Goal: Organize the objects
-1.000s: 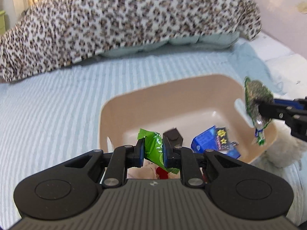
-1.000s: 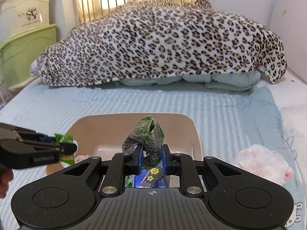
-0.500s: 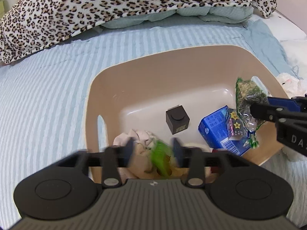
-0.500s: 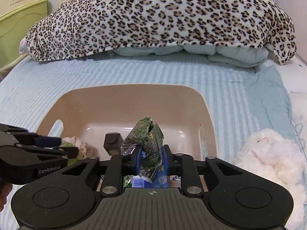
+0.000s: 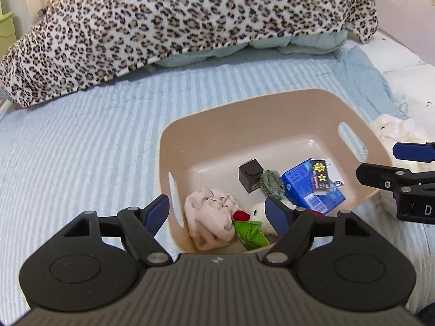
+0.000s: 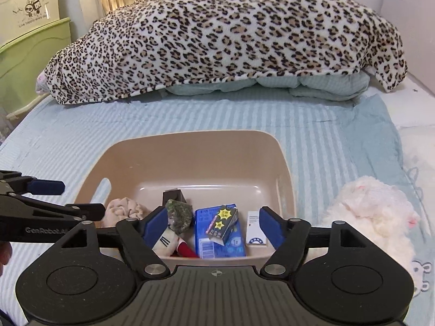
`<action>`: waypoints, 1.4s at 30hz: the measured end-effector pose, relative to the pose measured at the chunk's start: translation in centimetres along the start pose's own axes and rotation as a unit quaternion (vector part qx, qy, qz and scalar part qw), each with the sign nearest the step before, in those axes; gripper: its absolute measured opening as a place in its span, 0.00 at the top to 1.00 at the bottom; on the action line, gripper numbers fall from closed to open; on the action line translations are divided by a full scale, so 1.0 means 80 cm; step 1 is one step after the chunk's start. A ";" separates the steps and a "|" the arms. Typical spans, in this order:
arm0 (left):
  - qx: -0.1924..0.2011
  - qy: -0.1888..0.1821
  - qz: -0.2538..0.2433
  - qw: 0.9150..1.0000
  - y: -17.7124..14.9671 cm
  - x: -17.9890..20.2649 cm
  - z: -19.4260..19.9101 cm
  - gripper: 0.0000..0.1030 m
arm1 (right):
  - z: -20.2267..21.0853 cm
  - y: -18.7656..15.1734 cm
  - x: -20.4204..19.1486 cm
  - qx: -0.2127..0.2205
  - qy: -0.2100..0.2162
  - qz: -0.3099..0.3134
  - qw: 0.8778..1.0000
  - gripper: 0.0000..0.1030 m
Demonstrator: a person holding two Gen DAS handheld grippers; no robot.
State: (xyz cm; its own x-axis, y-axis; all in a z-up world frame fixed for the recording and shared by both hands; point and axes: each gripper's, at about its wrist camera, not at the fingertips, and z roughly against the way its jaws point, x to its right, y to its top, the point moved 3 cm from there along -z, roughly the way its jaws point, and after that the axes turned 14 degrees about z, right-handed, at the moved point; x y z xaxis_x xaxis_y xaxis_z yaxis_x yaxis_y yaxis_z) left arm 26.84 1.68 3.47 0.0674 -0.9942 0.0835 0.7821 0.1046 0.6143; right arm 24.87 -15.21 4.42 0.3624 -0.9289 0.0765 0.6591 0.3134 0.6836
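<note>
Grippers, left [image 5: 217, 212] and right [image 6: 214, 224], gaped wide, empty, over bin [image 6: 190, 149]; next lift clear, then fetch plush [image 6: 375, 214].

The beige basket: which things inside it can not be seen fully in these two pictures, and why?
- Green packet in the beige basket: left wrist view, its near end cut off by the gripper body.
- White soft toy: left wrist view, mostly behind the left gripper finger; its shape is unclear.
- Small white card: right wrist view, print too small to read.
- Blue carton: its lower edge is behind the near basket wall.
</note>
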 end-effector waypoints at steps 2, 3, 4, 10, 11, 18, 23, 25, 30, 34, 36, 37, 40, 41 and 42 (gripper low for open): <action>0.007 0.000 -0.002 1.000 -0.004 -0.001 0.013 0.24 | 0.013 -0.002 -0.003 0.003 -0.003 0.000 1.000 0.23; 0.010 0.000 -0.002 1.000 -0.006 -0.002 0.018 0.24 | 0.020 -0.003 -0.004 0.004 -0.005 -0.001 1.000 0.23; 0.014 0.000 -0.001 1.000 -0.009 -0.002 0.026 0.24 | 0.027 -0.004 -0.006 0.006 -0.005 -0.001 1.000 0.22; 0.045 -0.004 -0.007 0.999 -0.038 -0.004 0.068 0.23 | 0.073 -0.018 -0.021 0.035 -0.014 0.006 0.999 0.21; 0.049 -0.005 -0.006 0.999 -0.043 -0.005 0.074 0.23 | 0.080 -0.020 -0.023 0.038 -0.017 0.007 0.999 0.20; 0.064 -0.022 0.005 0.998 -0.089 -0.012 0.112 0.23 | 0.118 -0.058 -0.032 0.040 -0.013 0.002 0.999 0.14; 0.071 -0.030 0.007 0.997 -0.115 -0.017 0.136 0.22 | 0.140 -0.087 -0.037 0.042 -0.015 -0.008 0.999 0.13; 0.072 -0.039 0.012 0.997 -0.122 -0.018 0.145 0.21 | 0.149 -0.096 -0.041 0.044 -0.007 -0.018 0.999 0.13; 0.079 -0.044 0.016 0.996 -0.140 -0.017 0.167 0.21 | 0.179 -0.109 -0.060 0.056 -0.002 -0.015 0.998 0.10; 0.080 -0.048 0.017 0.996 -0.154 -0.017 0.187 0.21 | 0.198 -0.117 -0.073 0.051 0.008 -0.007 0.999 0.09; 0.082 -0.041 0.008 0.996 -0.162 -0.015 0.195 0.21 | 0.208 -0.121 -0.077 0.054 0.011 -0.006 0.998 0.09; 0.082 -0.038 0.006 0.996 -0.166 -0.015 0.199 0.21 | 0.214 -0.123 -0.079 0.057 0.012 -0.006 0.998 0.09; 0.076 -0.048 0.015 0.996 -0.179 -0.019 0.211 0.21 | 0.229 -0.128 -0.085 0.059 0.011 -0.002 0.998 0.07; 0.073 -0.050 0.018 0.996 -0.182 -0.020 0.214 0.21 | 0.232 -0.129 -0.087 0.057 0.010 0.000 0.998 0.06; 0.072 -0.050 0.019 0.996 -0.185 -0.021 0.217 0.21 | 0.236 -0.131 -0.090 0.054 0.009 0.001 0.998 0.06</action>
State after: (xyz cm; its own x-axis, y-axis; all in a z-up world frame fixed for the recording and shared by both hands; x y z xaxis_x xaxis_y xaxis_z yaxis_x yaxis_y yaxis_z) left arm 4.39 2.19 7.89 0.0278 -0.9831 0.1810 0.6830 0.1509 0.7146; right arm 2.92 -15.57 10.40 0.3761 -0.9243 0.0649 0.5837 0.2907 0.7582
